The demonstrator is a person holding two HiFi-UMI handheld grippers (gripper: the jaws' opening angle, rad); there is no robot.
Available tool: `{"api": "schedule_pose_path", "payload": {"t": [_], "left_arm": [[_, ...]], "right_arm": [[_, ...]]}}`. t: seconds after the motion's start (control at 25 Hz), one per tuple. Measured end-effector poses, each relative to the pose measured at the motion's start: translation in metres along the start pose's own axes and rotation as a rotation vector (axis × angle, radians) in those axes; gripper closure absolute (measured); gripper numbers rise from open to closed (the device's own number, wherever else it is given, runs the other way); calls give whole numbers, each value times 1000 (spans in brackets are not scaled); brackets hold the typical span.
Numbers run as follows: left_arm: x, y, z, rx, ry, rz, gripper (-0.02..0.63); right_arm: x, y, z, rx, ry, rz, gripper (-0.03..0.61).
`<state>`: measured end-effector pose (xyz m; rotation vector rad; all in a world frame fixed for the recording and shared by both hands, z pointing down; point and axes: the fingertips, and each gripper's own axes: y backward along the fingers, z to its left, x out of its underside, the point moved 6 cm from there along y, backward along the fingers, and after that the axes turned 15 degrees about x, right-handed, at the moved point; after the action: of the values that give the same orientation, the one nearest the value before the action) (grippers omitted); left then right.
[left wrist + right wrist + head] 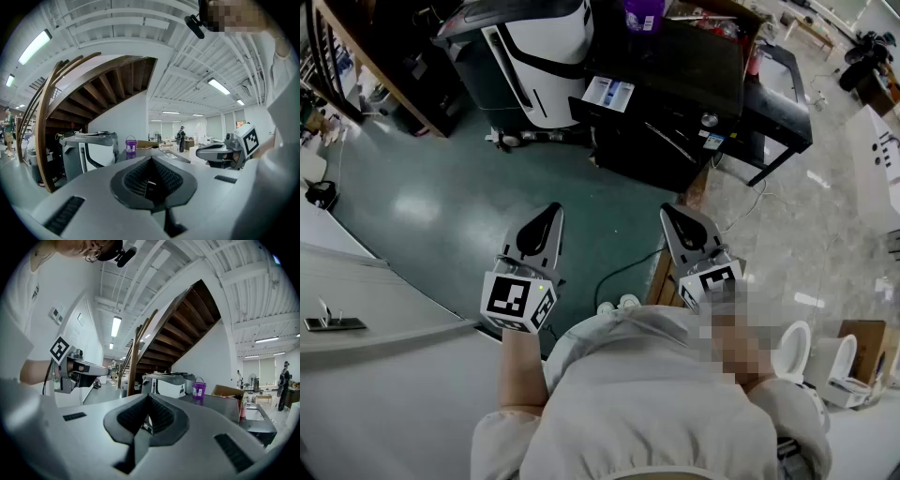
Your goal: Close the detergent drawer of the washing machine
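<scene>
**Approach step: drawer not reached yet**

Left claw (553,212) is hovering near the body, closed and empty. The pale, pulled-out detergent drawer (607,94) is sticking out of the black boxy washing machine (684,75), well apart ahead. Right claw (668,212) is likewise closed and empty. Next, probably: step in and push the drawer front flush.

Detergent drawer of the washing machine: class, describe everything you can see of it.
The detergent drawer shows clearly only in the head view. It is a small tray, white with pale blue compartments, apparently plastic, pulled out from the upper front of the black washing machine, so it stands open. Nothing touches it: the left gripper and right gripper, both shut and empty, are well short of it.
</scene>
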<state>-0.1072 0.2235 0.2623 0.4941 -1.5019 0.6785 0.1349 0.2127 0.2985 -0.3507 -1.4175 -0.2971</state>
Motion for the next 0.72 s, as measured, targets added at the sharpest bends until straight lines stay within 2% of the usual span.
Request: {"api": "schedule_pose_path", "payload": {"t": [0.36,0.56,0.72], "left_arm": [[5,6,4,5,9,-8,595],[9,11,9,12,19,-23,595],[17,20,20,10,26,-23,595]], "right_arm": [[2,2,9,9,-2,2,577],[5,0,13,65,-50,11,577],[8,-5,24,80,-43,5,574]]}}
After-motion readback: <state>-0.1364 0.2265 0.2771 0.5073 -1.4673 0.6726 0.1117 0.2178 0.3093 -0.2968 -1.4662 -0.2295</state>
